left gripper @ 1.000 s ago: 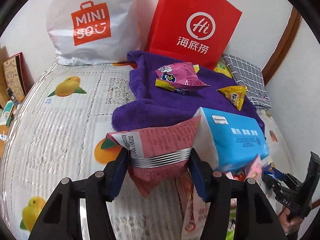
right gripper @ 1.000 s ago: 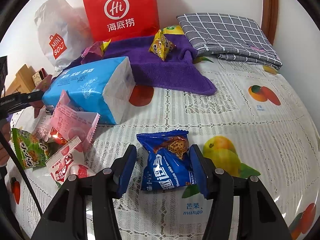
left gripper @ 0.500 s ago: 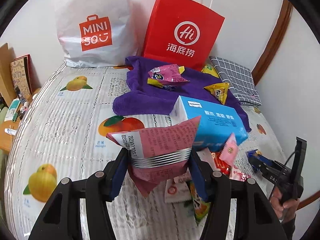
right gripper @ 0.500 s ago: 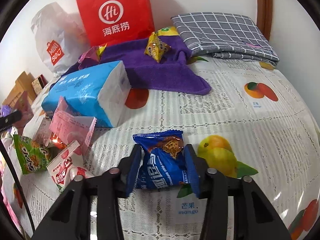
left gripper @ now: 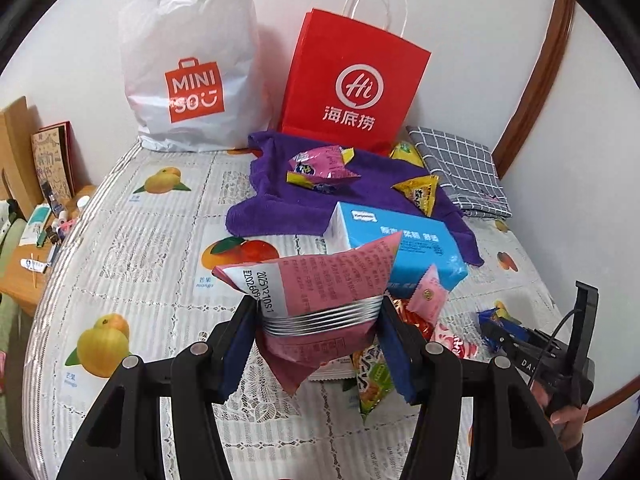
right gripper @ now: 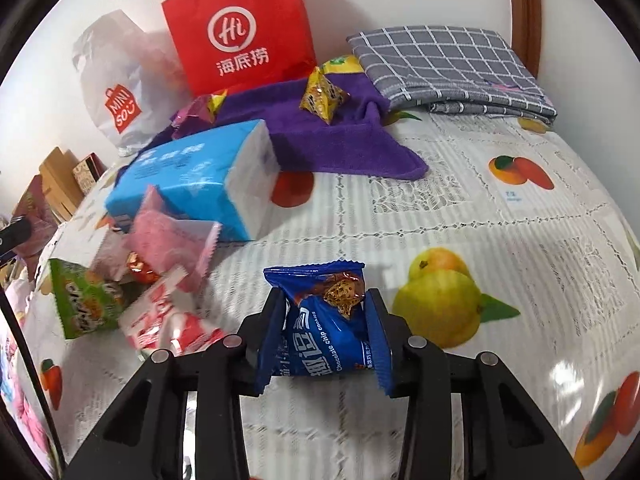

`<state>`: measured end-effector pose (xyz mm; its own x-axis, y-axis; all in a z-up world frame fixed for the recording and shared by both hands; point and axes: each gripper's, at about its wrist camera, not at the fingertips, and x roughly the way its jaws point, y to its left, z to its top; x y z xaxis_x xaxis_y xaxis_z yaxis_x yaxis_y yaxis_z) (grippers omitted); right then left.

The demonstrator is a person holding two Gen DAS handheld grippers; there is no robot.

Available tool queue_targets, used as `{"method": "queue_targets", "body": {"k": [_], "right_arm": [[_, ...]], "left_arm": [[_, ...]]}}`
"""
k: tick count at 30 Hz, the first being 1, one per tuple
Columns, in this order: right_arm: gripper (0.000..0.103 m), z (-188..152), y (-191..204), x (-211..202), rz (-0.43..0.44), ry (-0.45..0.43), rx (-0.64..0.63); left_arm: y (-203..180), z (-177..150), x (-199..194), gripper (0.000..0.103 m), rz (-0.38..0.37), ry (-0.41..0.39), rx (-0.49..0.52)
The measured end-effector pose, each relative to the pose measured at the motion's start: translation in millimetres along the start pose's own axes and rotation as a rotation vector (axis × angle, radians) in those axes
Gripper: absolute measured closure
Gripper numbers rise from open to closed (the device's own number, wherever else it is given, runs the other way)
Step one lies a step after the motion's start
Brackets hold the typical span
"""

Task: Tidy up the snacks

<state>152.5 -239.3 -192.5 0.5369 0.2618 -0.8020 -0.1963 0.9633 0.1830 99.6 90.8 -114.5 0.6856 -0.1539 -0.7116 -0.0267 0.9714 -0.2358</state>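
Note:
My left gripper (left gripper: 318, 312) is shut on a pink snack packet (left gripper: 320, 280), holding it in the air above the fruit-print tablecloth (left gripper: 160, 248). My right gripper (right gripper: 325, 308) has its jaws closing, and the pads press both sides of a blue chocolate chip cookie packet (right gripper: 324, 336) low over the cloth. In the left wrist view that packet (left gripper: 496, 318) shows at the far right. A purple towel (left gripper: 280, 208) at the back carries a pink-and-yellow snack (left gripper: 320, 166) and a yellow triangular snack (left gripper: 418, 194).
A blue tissue pack (right gripper: 192, 176) lies mid-table with a pile of loose snacks beside it: a pink packet (right gripper: 168, 240), a green one (right gripper: 84, 304), a red-and-white one (right gripper: 168, 320). A red paper bag (left gripper: 352, 80), a white plastic bag (left gripper: 192, 72) and a grey checked cloth (right gripper: 448, 64) line the back wall.
My left gripper has risen and drawn back with the pink packet, so more of the table shows. The right gripper's jaws have closed in on the blue cookie packet.

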Motion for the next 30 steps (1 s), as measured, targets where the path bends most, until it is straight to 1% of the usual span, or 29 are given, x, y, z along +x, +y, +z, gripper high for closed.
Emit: {"method": "queue_targets", "body": {"k": [7,11,17,19,22,30], "right_arm": [[0.063,10.9,15.2,-24.3,0.011,-0.043,-0.011],[0.063,21.1,26.9,-35.1,0.014,-0.071,-0.031],[0.063,40.6,43.9,-48.8,0.029,-0.116,-0.060],[0.063,49.1,49.6,-50.5,0.028,-0.125,-0.067],[0.063,60.3,55.8,-50.3,0.030,-0.135,-0.076],[0.063,87.9,67.4,-42.0,0.042,-0.155,-0.079]], "left_arm": [[-7.2,3.3,-7.1,0.047,-0.006,-0.014,0.008],[-10.7,2.8,-7.1,0.047,-0.027,-0.011,0.005],[-13.7,6.1,-3.7,0.047,-0.028,-0.007,0.012],[-13.8,7.6,-2.3,0.047,-0.032,-0.006,0.005],[-15.7,9.2,2.6,0.047,-0.060,0.004,0.001],[-17.5,19.3,14.6,0.047,-0.049,0.015,0.003]]}}
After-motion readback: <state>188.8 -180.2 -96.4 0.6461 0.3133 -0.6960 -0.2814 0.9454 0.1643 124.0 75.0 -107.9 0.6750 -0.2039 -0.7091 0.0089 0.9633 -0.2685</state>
